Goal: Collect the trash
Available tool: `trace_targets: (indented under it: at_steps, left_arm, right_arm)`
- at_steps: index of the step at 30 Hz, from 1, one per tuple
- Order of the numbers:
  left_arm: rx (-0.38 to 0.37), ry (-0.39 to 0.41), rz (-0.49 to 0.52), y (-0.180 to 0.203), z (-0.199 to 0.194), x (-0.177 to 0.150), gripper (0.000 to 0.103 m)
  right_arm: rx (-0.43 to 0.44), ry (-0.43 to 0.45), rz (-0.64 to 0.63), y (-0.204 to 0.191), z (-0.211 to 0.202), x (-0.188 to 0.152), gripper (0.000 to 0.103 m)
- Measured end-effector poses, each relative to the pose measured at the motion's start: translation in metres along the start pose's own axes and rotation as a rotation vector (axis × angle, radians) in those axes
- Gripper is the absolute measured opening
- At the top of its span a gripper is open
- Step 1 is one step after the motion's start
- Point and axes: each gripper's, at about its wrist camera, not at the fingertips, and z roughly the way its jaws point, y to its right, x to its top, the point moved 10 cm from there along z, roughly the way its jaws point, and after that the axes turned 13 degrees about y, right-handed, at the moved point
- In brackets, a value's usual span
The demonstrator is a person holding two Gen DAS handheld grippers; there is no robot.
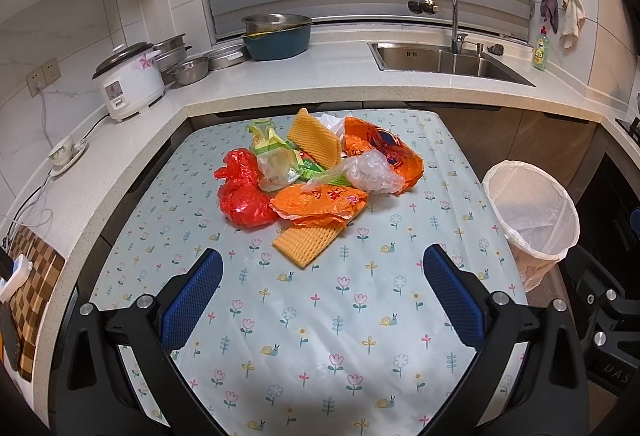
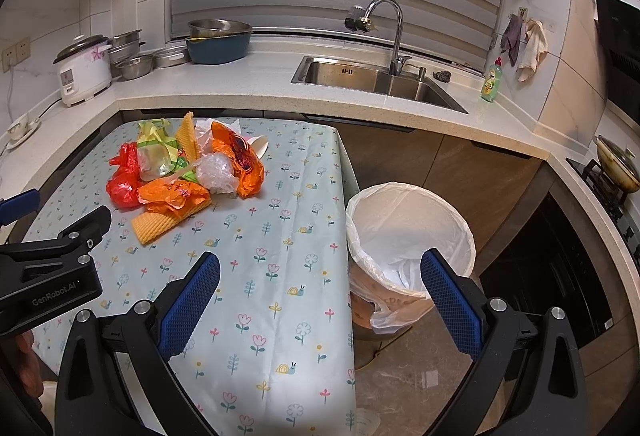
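Both tongs are spread wide with nothing in them. The left tongs (image 1: 322,268) sit low in the frame over the flowery surface (image 1: 320,336). The trash pile (image 1: 316,172) lies mid-frame, above them. The right tongs (image 2: 320,270) straddle the surface edge, with the lined bin (image 2: 408,236) right of centre.

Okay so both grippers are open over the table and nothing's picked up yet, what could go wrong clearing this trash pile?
The pile is tangled: pulling the orange bag may drag the yellow waffle sheet under it or the clear plastic wad onto the floor.

The bin stands off the table's right edge, so loose pieces could drop during the carry.

Its liner sags outside the rim and might slip.
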Motion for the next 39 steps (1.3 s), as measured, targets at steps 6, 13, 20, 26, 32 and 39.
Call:
trace_targets:
  at_steps: [6,13,20,26,32,39]
  left_arm:
    - [-0.012,0.011,-0.001,0.003,0.002,-0.002,0.096]
    - [-0.03,0.001,-0.031,0.0,0.014,-0.008,0.096]
    - [-0.005,-0.045,-0.071,-0.025,0.041,-0.016,0.096]
    - [0.032,-0.093,-0.082,-0.057,0.076,-0.025,0.096]
    - [0.042,-0.113,-0.1,-0.083,0.11,-0.027,0.096]
    - [0.044,-0.149,-0.105,-0.105,0.154,-0.031,0.096]
  right_arm:
    - [-0.005,-0.002,0.003,0.0,0.002,0.0,0.096]
    - [-0.017,-0.003,0.004,-0.001,0.016,-0.001,0.096]
    - [-0.01,-0.004,-0.003,-0.015,0.039,0.003,0.096]
    - [0.002,-0.026,0.004,-0.032,0.073,0.003,0.096]
    - [0.023,-0.05,0.016,-0.054,0.114,0.007,0.093]
    - [0.082,-0.082,0.029,-0.092,0.16,0.011,0.086]
